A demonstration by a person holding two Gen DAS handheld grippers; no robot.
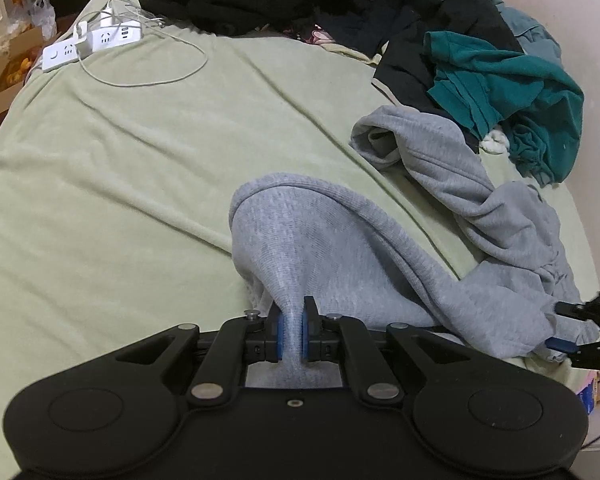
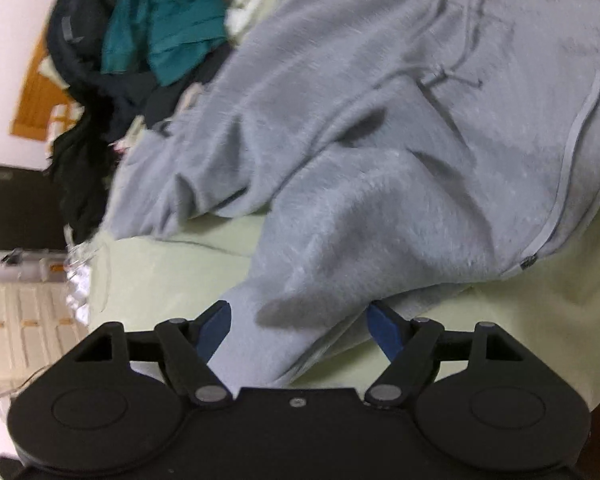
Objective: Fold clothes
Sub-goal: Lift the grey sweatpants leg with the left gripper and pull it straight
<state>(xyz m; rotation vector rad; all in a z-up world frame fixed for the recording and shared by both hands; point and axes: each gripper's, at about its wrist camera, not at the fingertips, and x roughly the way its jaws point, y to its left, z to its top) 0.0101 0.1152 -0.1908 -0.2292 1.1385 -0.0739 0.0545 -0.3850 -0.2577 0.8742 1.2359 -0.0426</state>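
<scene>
Grey fleece sweatpants [image 1: 380, 240] lie rumpled on the green bed sheet [image 1: 120, 180], just in front of the unfolded clothes pile [image 1: 480, 60]. The left hand-held gripper [image 1: 292, 334] pinches a fold; the right hand-held gripper [image 2: 300, 332] straddles fabric, spread. Folding seems barely begun.

Left gripper [image 1: 291, 330]: matte black linkage arms, silver pivot screws, blue finger pads.
Right gripper [image 2: 298, 330]: same black body, round housings, blue pads.
</scene>
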